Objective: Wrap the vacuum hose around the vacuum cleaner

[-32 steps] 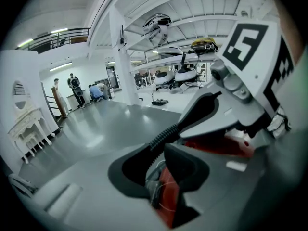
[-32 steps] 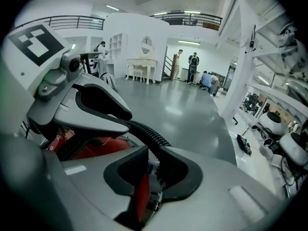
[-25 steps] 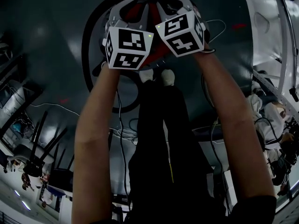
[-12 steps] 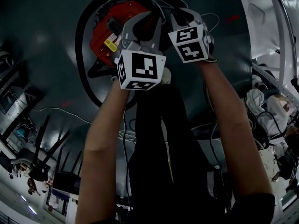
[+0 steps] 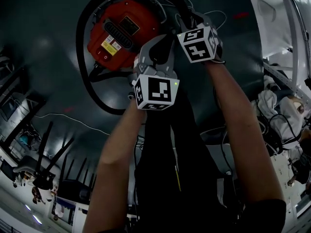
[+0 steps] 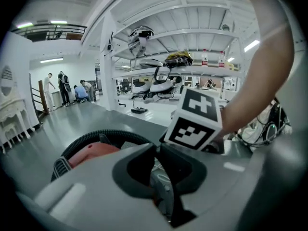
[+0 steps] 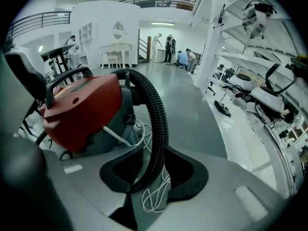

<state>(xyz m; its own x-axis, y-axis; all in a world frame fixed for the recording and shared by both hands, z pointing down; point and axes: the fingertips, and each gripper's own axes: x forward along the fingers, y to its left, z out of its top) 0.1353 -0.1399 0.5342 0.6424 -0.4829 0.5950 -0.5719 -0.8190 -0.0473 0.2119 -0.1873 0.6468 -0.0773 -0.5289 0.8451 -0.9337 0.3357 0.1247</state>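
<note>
The red vacuum cleaner (image 5: 119,33) stands on the dark floor, with its black ribbed hose (image 5: 85,67) looped round its left and near sides. My right gripper (image 5: 187,17) reaches down at the vacuum's right side. In the right gripper view the hose (image 7: 156,124) runs between the right gripper's (image 7: 156,149) jaws. They have just been opening, and the hose leans on the left pad with a gap on the other side. My left gripper (image 5: 163,40) hangs just beside it. Its jaws (image 6: 155,148) have just been closing and stand almost together with nothing between them.
A white cord (image 7: 154,196) lies in loops on the floor under the right gripper. Black chairs (image 5: 48,149) stand at the lower left. White shelving (image 6: 192,71) with gear runs along the right side. Several people (image 7: 178,52) stand far off.
My left gripper has slid right and back toward me, uncovering the red vacuum's top. The right gripper has shifted a little right and sunk beside the vacuum.
</note>
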